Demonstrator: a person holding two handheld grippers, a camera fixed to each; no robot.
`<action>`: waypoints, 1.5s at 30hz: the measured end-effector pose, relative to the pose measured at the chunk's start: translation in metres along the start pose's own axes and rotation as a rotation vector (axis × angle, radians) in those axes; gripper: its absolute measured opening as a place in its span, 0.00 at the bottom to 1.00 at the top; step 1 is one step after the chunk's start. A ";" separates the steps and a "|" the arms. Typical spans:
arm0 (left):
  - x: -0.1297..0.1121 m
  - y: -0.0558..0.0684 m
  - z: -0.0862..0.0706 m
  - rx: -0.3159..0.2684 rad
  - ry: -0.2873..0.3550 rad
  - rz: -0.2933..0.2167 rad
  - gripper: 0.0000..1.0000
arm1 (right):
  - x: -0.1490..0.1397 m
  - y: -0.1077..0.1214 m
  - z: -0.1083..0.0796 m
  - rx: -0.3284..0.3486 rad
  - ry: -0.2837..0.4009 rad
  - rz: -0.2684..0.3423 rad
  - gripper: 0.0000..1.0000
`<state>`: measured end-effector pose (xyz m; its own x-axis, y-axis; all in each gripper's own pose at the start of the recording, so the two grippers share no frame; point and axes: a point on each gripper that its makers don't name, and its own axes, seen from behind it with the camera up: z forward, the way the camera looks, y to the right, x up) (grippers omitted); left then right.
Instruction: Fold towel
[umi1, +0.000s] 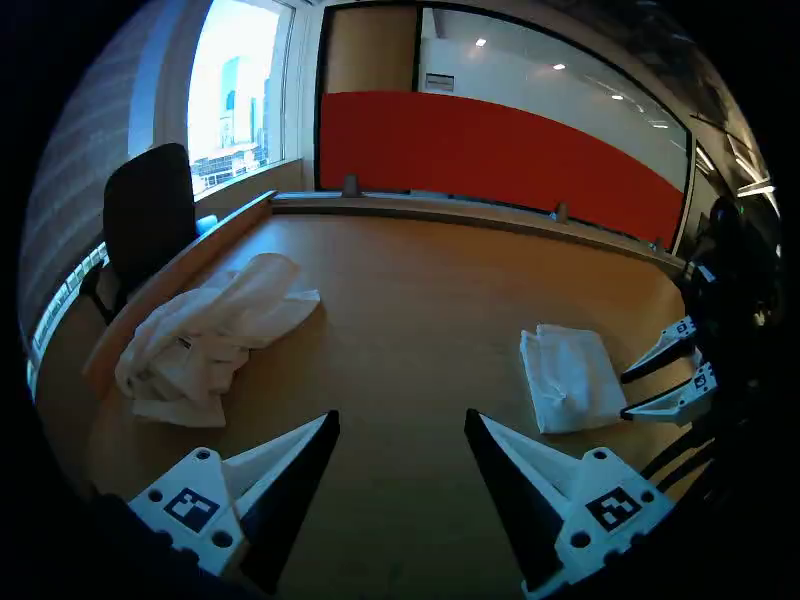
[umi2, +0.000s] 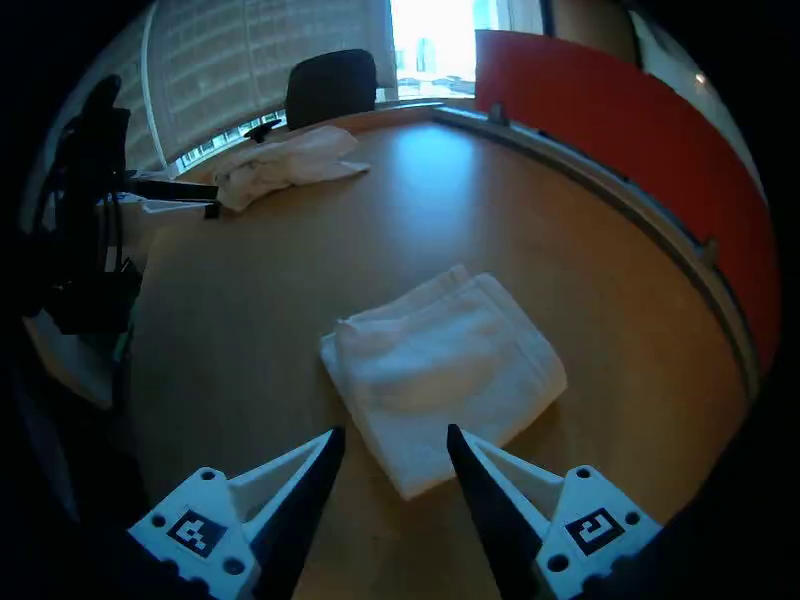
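White cloth of the folded towel (umi2: 445, 375) can spring open if your right claw (umi2: 393, 432), spread wide and empty like your left claw (umi1: 401, 414), snags its near edge.

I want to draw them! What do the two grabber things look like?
The left gripper and right gripper match: each has two pointed, wedge-shaped fingers, white outside and black inside, with a square black-and-white marker near each finger's base.

No legible text, labels, numbers — none.
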<state>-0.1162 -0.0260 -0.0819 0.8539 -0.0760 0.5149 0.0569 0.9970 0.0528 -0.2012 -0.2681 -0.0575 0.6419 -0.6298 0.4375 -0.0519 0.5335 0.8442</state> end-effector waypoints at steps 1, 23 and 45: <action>0.000 0.000 0.000 0.000 0.000 0.000 0.93 | -0.004 0.000 -0.001 -0.003 -0.006 0.003 0.78; -0.002 0.002 -0.002 -0.003 -0.003 0.005 0.93 | -0.045 0.012 0.004 -0.078 -0.074 0.091 0.50; -0.003 0.002 -0.002 -0.007 -0.005 0.008 0.93 | -0.039 0.013 -0.001 -0.083 -0.043 0.097 0.06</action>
<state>-0.1173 -0.0236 -0.0849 0.8518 -0.0685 0.5194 0.0539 0.9976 0.0431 -0.2259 -0.2360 -0.0639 0.6030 -0.5959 0.5304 -0.0471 0.6371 0.7694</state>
